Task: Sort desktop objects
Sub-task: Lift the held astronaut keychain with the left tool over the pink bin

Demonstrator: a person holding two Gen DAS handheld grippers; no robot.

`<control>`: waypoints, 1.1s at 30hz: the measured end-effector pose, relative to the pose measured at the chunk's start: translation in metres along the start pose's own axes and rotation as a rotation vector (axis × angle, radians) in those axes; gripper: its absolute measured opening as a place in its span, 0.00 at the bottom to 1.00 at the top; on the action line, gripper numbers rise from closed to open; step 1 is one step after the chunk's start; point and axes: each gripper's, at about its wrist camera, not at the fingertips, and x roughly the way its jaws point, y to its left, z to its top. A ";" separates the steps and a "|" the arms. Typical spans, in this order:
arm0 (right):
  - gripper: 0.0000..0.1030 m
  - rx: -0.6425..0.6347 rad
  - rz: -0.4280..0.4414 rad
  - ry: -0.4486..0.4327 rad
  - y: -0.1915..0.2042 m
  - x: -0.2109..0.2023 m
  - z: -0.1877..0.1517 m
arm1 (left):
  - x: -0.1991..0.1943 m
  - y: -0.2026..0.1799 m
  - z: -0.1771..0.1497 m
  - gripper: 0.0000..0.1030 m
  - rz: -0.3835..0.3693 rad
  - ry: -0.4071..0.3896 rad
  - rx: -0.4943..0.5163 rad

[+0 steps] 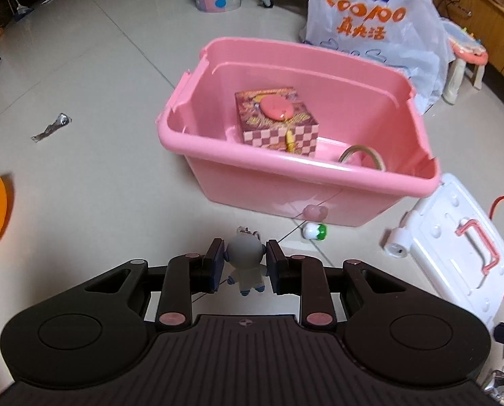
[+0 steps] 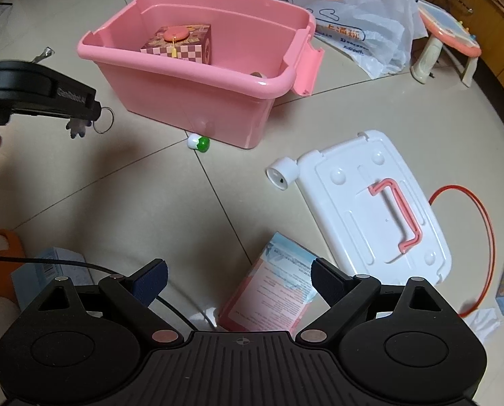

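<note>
The left gripper (image 1: 245, 264) is closed on a small grey figurine keychain (image 1: 246, 267), its two dark pads pressing the toy's sides, the metal ring (image 2: 102, 120) poking out past the fingertips; in the right wrist view the same gripper (image 2: 91, 116) is held above the tiled floor (image 1: 99, 169), to the left of the pink bin (image 1: 285, 176) and not over it. The right gripper (image 2: 238, 282) hangs with its fingers spread wide and nothing between them, above a pink-and-blue packet (image 2: 272, 287) lying flat on the floor. Ahead of both tongs the pink bin sits open; inside it a checkered box (image 1: 275, 118) with a pink disc on top stands near the middle, and a roll of tape (image 1: 363, 157) lies by the near wall. Just outside the bin's near wall a small white-and-green ball (image 1: 314, 230) rests on a tile joint. The bin's white lid (image 2: 377, 203) with a pink handle lies flat on the floor to the right, a white wheel (image 2: 282, 172) at its corner and a thin red hoop (image 2: 485, 223) beside it. Behind the bin stands a white printed plastic bag (image 1: 370, 27)
</note>
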 end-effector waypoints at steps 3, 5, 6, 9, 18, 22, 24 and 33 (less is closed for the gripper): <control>0.87 -0.003 -0.001 -0.009 0.000 -0.004 -0.002 | -0.014 -0.003 0.001 0.27 -0.003 -0.027 0.024; 0.87 -0.001 -0.002 -0.013 -0.001 -0.006 -0.003 | -0.022 -0.005 0.001 0.27 -0.007 -0.042 0.040; 0.87 -0.001 -0.002 -0.015 -0.001 -0.007 -0.003 | -0.026 -0.006 0.001 0.27 -0.009 -0.050 0.047; 0.87 -0.001 -0.006 -0.023 -0.001 -0.011 -0.004 | -0.037 -0.010 0.003 0.27 -0.029 -0.058 0.049; 0.87 0.002 -0.016 -0.040 -0.002 -0.021 -0.009 | -0.061 -0.023 0.006 0.27 -0.064 -0.112 0.092; 0.87 -0.001 -0.017 -0.044 -0.002 -0.023 -0.010 | -0.070 -0.029 0.008 0.27 -0.072 -0.137 0.109; 0.88 -0.005 -0.015 -0.045 -0.001 -0.024 -0.012 | -0.074 -0.031 0.009 0.27 -0.076 -0.149 0.118; 0.88 0.007 -0.010 -0.051 -0.005 -0.026 -0.013 | -0.078 -0.048 0.020 0.27 -0.092 -0.168 0.140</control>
